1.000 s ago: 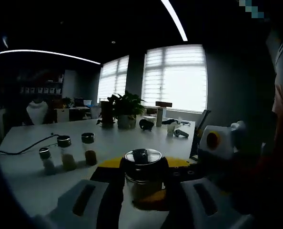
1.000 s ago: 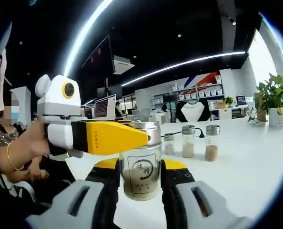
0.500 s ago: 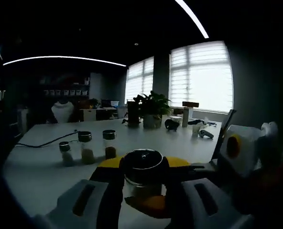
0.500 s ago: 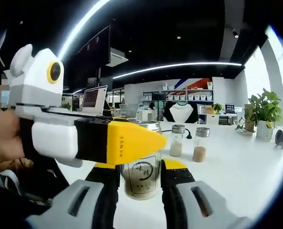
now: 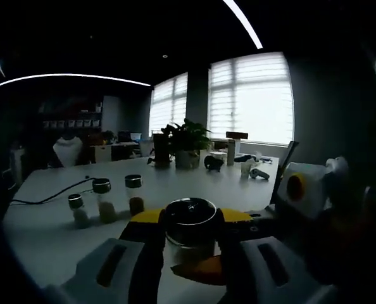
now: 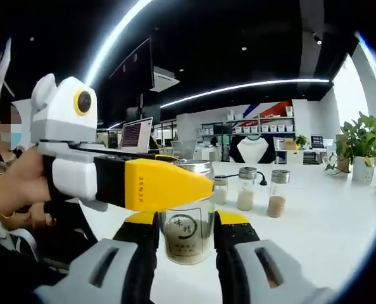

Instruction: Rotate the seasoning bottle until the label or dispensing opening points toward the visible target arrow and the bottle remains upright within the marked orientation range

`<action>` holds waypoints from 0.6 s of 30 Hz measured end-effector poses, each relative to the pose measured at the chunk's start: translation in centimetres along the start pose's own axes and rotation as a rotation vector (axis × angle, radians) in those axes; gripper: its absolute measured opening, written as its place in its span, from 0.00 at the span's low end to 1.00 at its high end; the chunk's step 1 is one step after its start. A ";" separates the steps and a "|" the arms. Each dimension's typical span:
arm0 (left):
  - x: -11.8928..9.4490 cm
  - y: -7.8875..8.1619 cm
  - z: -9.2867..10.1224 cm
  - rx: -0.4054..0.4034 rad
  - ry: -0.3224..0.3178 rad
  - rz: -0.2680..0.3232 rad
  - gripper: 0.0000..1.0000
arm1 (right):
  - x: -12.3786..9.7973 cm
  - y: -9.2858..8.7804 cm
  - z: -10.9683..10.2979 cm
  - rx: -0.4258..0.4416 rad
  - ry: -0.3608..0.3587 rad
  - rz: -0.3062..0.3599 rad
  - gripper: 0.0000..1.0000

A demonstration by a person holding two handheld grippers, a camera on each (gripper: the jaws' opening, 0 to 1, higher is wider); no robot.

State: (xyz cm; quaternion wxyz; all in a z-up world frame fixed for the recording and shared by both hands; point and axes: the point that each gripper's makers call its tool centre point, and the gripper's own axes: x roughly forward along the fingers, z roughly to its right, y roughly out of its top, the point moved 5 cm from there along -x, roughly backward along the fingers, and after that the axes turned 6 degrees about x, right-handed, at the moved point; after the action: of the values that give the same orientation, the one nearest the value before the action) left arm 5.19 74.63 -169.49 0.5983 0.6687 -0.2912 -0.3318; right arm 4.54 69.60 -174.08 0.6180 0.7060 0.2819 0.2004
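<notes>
The seasoning bottle is a glass jar with a shiny metal lid, standing upright above the white table. My left gripper is shut on it, with a black-and-yellow pad against each side near the lid. In the right gripper view the seasoning bottle shows a round dark label facing the camera. My right gripper is shut on its lower body. The left gripper's yellow finger crosses in front of the lid, held by a person's hand. The right gripper's white body enters the left gripper view from the right.
Three small spice bottles stand in a row at the left beside a black cable; the same spice bottles appear behind the jar. A potted plant and small items line the table's far edge. An open laptop sits at the back left.
Both views have swung a little sideways and back with the hands. The bottle has stayed between both pairs of jaws, and its label still faces the right gripper's camera.
</notes>
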 end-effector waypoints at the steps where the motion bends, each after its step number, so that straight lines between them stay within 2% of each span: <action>1: -0.1 0.0 0.0 0.003 -0.009 -0.001 0.34 | 0.0 0.0 0.0 -0.001 0.002 -0.002 0.32; 4: -0.3 0.4 0.0 0.007 -0.019 0.012 0.33 | 0.0 0.4 -0.3 -0.030 0.021 0.003 0.31; 11: -0.6 0.8 -0.3 0.025 -0.047 0.032 0.33 | 0.1 0.6 -0.4 -0.026 0.061 0.014 0.32; 18: -0.9 0.6 0.1 0.037 -0.128 0.031 0.33 | -0.1 0.2 -0.6 0.038 0.152 -0.020 0.33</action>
State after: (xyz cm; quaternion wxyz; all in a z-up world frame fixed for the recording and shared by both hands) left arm 4.58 75.16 -168.77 0.5712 0.6524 -0.3450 -0.3592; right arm 4.13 70.00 -173.83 0.5834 0.6973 0.3390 0.2418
